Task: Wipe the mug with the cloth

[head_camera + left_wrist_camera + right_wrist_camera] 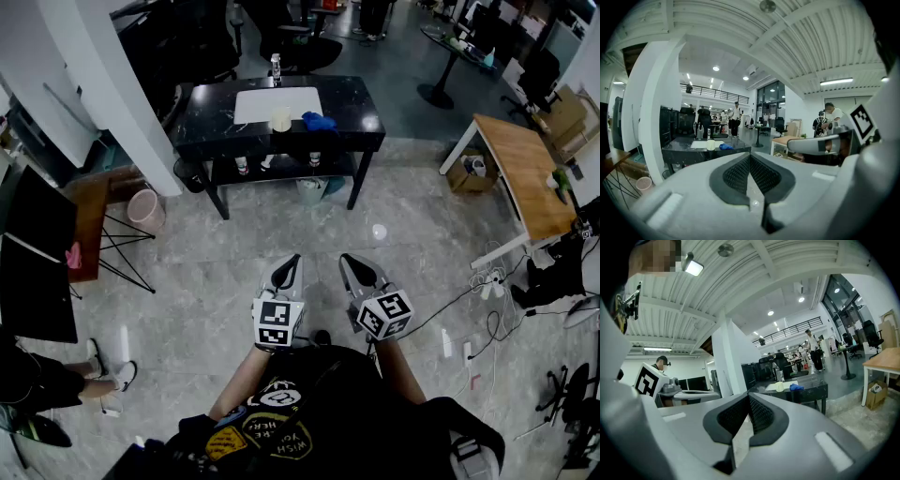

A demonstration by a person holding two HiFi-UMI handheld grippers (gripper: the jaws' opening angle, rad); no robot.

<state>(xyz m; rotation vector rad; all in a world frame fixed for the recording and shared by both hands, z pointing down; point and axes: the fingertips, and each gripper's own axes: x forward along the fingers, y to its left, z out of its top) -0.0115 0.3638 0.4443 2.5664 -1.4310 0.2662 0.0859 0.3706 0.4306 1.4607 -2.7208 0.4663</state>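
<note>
A pale mug (280, 119) stands on a white mat on the black table (211, 127) far ahead, with a blue cloth (319, 121) just right of it. In the left gripper view the mug (711, 145) and the cloth (725, 146) show small and distant; the right gripper view has the mug (780, 386) and the cloth (796, 387) too. My left gripper (292, 259) and right gripper (346, 260) are held side by side close to my body, well short of the table. Both are shut with nothing between the jaws.
A clear bottle (276, 66) stands at the table's far edge, and small items sit on its lower shelf. A pink bin (145, 208) is at the left, a wooden desk (521, 169) at the right, cables (487, 281) on the floor. A seated person's legs (56, 384) are at lower left.
</note>
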